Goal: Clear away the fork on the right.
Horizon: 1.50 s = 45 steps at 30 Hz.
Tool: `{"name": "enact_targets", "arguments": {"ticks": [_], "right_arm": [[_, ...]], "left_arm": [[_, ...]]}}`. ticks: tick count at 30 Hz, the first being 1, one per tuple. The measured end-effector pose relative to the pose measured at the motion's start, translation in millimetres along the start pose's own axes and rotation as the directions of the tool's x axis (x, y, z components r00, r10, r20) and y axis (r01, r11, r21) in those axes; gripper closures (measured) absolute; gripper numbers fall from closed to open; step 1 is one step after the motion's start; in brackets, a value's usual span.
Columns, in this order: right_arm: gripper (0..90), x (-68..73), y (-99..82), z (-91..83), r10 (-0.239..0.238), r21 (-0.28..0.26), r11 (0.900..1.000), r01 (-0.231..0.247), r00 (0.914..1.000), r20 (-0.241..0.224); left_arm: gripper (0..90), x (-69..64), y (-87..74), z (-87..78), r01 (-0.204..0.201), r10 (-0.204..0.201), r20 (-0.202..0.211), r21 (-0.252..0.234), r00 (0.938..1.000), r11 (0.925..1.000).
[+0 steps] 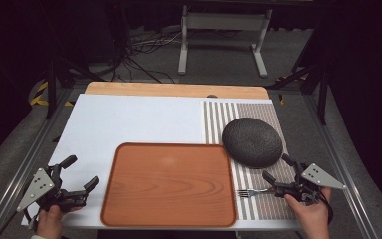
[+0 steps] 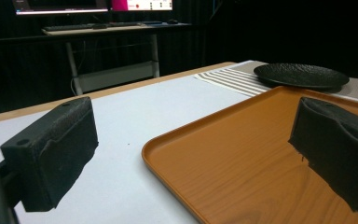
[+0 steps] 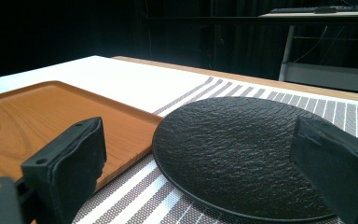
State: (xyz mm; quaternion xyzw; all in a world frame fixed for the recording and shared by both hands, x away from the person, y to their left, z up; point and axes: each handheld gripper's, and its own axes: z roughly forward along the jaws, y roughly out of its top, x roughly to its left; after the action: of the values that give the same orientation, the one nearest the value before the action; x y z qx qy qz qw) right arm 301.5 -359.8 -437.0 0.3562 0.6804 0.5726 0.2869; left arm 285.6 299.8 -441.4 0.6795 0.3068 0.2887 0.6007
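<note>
A brown wood-grain tray lies bare at the front middle of the white tabletop. To its right, a black textured plate rests on a striped placemat. A silver fork lies on the mat with its tines toward the tray and its handle running under my right gripper. That gripper is open, just in front of the plate. My left gripper is open too, left of the tray, with the tray's corner between its jaws and nothing held.
Metal rails run along both sides of the table, and a wooden strip shows at its far edge. Beyond it are a white stand and floor cables. A desk with monitors stands far off.
</note>
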Motion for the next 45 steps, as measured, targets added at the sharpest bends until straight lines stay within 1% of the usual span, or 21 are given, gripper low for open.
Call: {"name": "enact_targets", "arguments": {"ticks": [4,5,8,11,17,20,26,29,31,35,37,39,42,45], "right_arm": [[4.8,-0.1,0.8,-0.5,-0.007,-0.004,1.0,0.007,1.0,-0.005],[4.8,0.2,0.9,-0.4,-0.007,-0.003,1.0,0.007,1.0,-0.004],[4.8,0.6,0.5,-0.2,-0.004,0.0,1.0,0.004,1.0,-0.008],[4.8,1.2,0.2,-0.2,-0.006,0.002,1.0,0.006,0.9999,-0.009],[4.8,1.2,0.6,-0.7,-0.008,0.004,1.0,0.008,0.9999,-0.011],[4.8,1.4,0.1,-0.1,-0.008,0.007,0.9999,0.008,0.9999,-0.011],[4.8,2.1,-0.2,-0.9,-0.009,0.016,0.9998,0.009,0.9999,-0.015],[4.8,2.5,0.2,1.3,-0.007,0.021,0.9998,0.007,0.9997,-0.023],[4.8,2.1,1.7,3.1,-0.014,0.027,0.9995,0.014,0.9995,-0.029],[4.8,0.9,6.9,8.3,-0.008,0.021,0.9997,0.009,0.9991,-0.042],[4.9,-0.1,12.9,14.0,-0.017,0.034,0.9993,0.018,0.9983,-0.057],[4.9,-0.3,15.1,16.0,-0.016,0.04,0.999,0.019,0.998,-0.06],[4.9,-0.4,21.2,22.3,-0.03,0.057,0.9978,0.035,0.9967,-0.075],[4.9,0.1,26.1,26.9,-0.051,0.092,0.994,0.06,0.9946,-0.09]], "left_arm": [[1.6,0.8,-0.3,-0.6,0.004,-0.004,0.001,0.004,1.0,1.0],[1.7,0.6,-0.4,-0.2,0.008,-0.008,-0.002,-0.003,1.0,1.0],[1.6,0.9,-0.2,-0.5,0.004,-0.004,0.003,0.003,1.0,1.0],[1.6,0.6,-0.4,0.5,0.008,-0.008,0.003,-0.002,1.0,1.0],[1.6,0.9,0.4,0.4,-0.005,0.005,0.015,0.003,0.9999,1.0],[1.6,1.2,0.1,0.9,0.007,-0.007,0.011,-0.001,0.9999,1.0],[1.6,0.6,-0.1,2.0,0.004,-0.004,0.02,0.005,0.9998,1.0],[1.7,1.6,-0.1,1.3,0.007,-0.007,0.016,0.003,0.9999,1.0],[1.6,2.1,-0.2,1.2,0.008,-0.008,0.013,0.002,0.9999,1.0],[1.6,2.0,-0.3,1.8,0.008,-0.008,0.014,0.005,0.9999,1.0],[1.6,1.5,0.0,1.8,0.008,-0.008,0.014,0.007,0.9999,0.9999],[1.6,1.3,0.1,1.9,0.007,-0.007,0.014,0.006,0.9999,1.0],[1.6,1.1,0.1,2.0,0.006,-0.006,0.015,0.006,0.9999,1.0],[1.6,1.6,-0.4,2.1,0.009,-0.009,0.018,0.008,0.9998,0.9999]]}}
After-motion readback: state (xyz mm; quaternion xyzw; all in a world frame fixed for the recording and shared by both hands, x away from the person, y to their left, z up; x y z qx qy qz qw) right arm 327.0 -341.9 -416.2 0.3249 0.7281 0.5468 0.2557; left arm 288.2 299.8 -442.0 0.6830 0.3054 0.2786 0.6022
